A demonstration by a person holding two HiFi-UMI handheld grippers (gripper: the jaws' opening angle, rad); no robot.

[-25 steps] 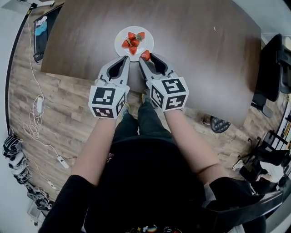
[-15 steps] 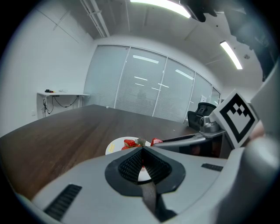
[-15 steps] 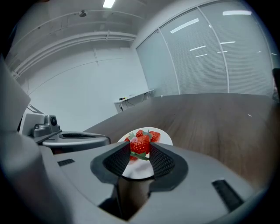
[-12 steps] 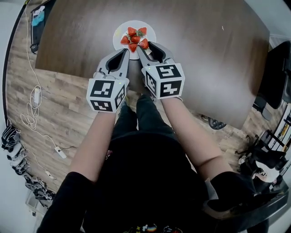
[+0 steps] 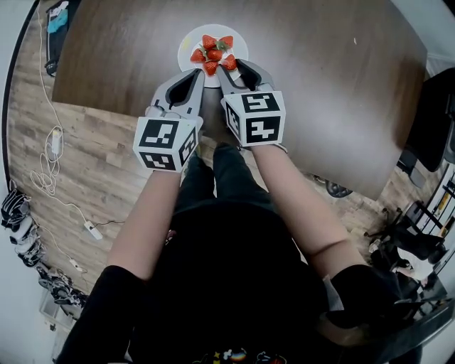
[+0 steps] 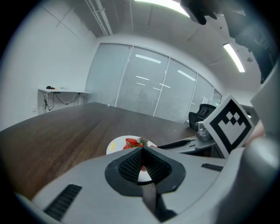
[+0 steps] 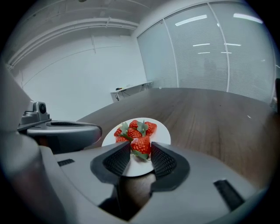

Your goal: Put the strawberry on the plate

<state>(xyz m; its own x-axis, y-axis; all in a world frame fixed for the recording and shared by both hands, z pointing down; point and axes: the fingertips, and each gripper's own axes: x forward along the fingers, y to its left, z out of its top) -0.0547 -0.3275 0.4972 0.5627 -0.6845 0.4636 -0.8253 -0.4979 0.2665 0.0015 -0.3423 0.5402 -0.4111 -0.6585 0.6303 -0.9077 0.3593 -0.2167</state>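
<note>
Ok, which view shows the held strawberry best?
The right gripper view: the strawberry fills the gap between the jaws, with the plate behind. The head view shows it small; the left gripper view doesn't clearly show it.

Brightness: even, bright indoor light in all three views.
Source: ceiling light strips (image 6: 162,4) along the top of the left gripper view, mirrored as streaks in the glass wall (image 7: 205,48) at upper right of the right gripper view.
Glare: pale sheen on the table (image 7: 214,113).
Shadows: soft and faint.
Distortion: strong fisheye — lines bow at the edges, and the gripper views have black corners.
Focus: the strawberry (image 7: 141,145) is crisp; the left gripper (image 6: 142,151) and right gripper (image 7: 141,152) go soft at the bottom of the frame.
</note>
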